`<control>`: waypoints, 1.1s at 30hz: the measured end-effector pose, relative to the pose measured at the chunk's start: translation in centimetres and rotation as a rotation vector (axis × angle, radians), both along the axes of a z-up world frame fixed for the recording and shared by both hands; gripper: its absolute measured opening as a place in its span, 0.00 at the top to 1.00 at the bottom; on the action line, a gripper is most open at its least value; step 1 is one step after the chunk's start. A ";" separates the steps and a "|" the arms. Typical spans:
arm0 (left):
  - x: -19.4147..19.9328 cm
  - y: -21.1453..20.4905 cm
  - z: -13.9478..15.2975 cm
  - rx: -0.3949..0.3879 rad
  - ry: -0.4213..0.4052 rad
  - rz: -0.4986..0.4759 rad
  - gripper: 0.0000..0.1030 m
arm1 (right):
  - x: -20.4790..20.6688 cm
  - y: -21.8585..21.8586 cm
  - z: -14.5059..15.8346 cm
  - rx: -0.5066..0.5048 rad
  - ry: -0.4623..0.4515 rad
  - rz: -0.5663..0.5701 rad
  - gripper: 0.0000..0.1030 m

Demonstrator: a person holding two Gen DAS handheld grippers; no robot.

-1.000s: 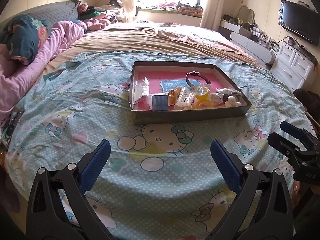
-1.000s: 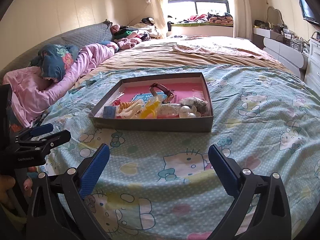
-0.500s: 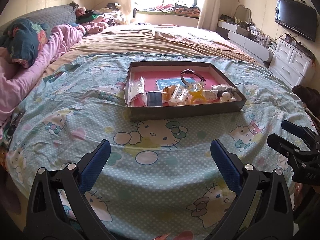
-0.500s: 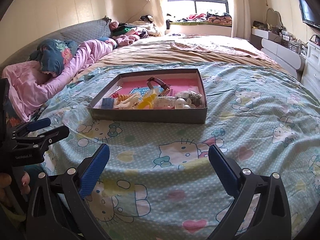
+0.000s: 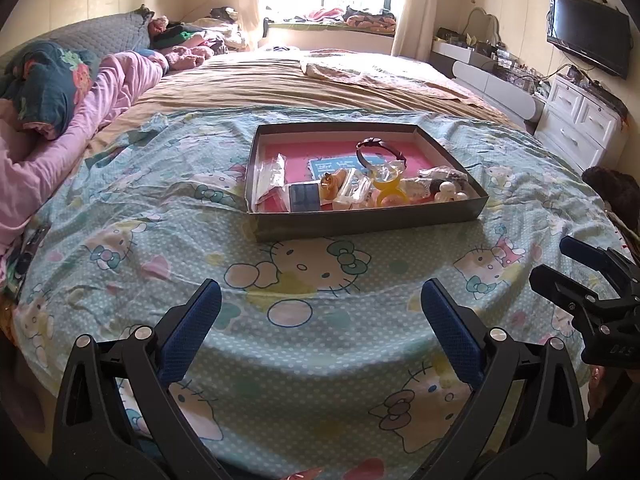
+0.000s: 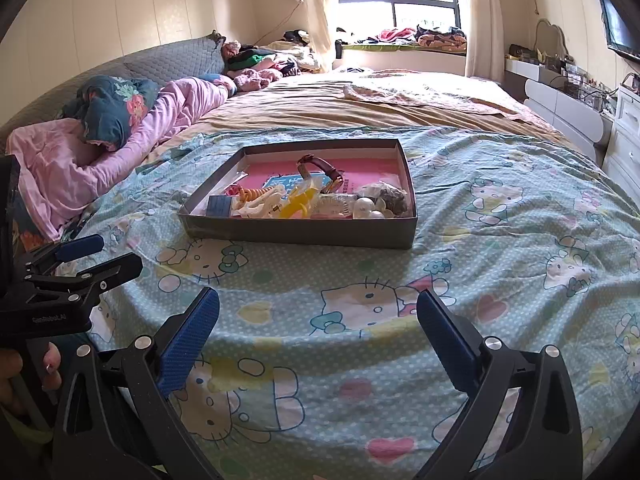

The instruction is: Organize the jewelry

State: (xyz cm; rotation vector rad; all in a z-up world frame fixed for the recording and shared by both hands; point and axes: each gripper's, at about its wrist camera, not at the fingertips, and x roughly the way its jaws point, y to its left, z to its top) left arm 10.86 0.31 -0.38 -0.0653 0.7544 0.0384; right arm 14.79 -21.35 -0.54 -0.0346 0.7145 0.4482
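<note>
A shallow grey box with a pink floor lies on the cartoon-cat bedspread. Inside it are a dark red bracelet, a brown watch, yellow rings, white beads, clear bags and a small blue card. My left gripper is open, well short of the box, with nothing between its fingers. My right gripper is open too, equally far back. Each gripper shows at the edge of the other's view.
Pink and floral bedding is piled along the left of the bed. A tan blanket covers the far half. White drawers and a wall TV stand on the right. A hand holds the left gripper's handle.
Both grippers have drawn back and risen a little, so the box looks smaller and farther away. The jaws stay open and the box contents are unmoved.
</note>
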 end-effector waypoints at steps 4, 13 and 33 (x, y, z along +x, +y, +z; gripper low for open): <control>0.0 0.0 0.0 -0.002 0.001 0.003 0.09 | 0.0 0.0 -0.1 -0.002 0.003 0.005 0.05; 0.0 0.2 0.0 -0.003 0.002 0.005 0.09 | -0.1 0.2 -0.2 -0.001 0.005 0.006 0.05; -0.1 0.5 0.1 -0.002 0.001 0.007 0.09 | -0.2 0.3 0.1 0.002 -0.003 0.006 0.05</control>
